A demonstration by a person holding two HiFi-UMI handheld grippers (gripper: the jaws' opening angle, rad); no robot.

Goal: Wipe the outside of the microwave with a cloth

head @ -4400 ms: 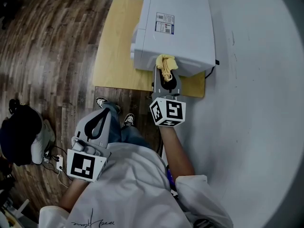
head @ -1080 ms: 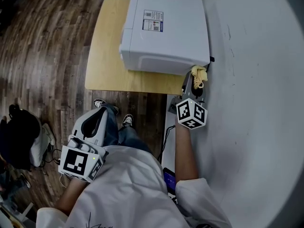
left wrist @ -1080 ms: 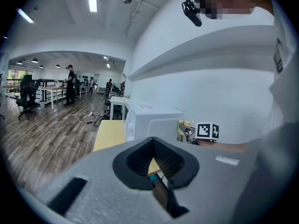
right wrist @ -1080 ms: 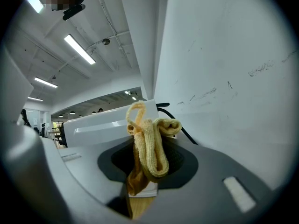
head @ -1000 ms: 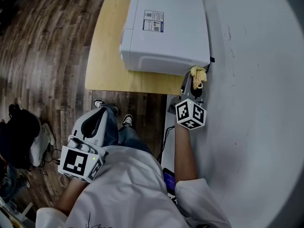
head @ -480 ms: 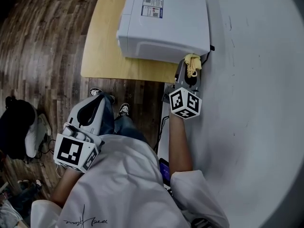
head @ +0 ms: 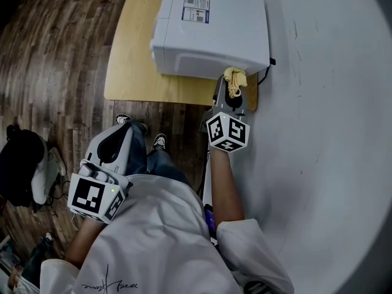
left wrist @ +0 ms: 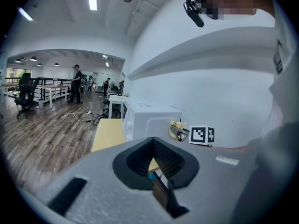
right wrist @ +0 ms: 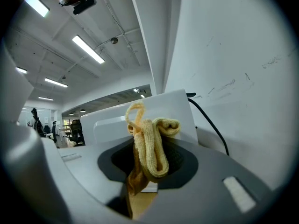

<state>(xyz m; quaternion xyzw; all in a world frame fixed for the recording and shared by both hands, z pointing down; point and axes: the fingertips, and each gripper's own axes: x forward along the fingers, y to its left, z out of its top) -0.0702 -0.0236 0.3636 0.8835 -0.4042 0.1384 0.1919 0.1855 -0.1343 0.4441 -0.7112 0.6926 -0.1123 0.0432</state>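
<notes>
The white microwave [head: 211, 23] stands on a light wooden table [head: 131, 54]. A folded yellow cloth [head: 233, 79] is pressed against the microwave's near face, close to its right corner, and my right gripper [head: 231, 86] is shut on it. In the right gripper view the cloth [right wrist: 149, 146] bulges out of the jaws in front of the microwave [right wrist: 140, 115]. My left gripper [head: 124, 143] hangs low beside the person's legs, well short of the table, jaws together and empty. From the left gripper view the microwave [left wrist: 149, 118] and the cloth [left wrist: 176, 125] are seen ahead.
A black power cable [head: 264, 72] leaves the microwave's right side and runs down along the white wall [head: 331, 103]. Wooden floor [head: 49, 72] lies left of the table. A dark bag [head: 21, 170] sits on the floor at far left. People and desks show far off in the left gripper view.
My right gripper has slid the cloth left, from the microwave's right corner onto its near face. The left gripper has stayed low by the legs.
</notes>
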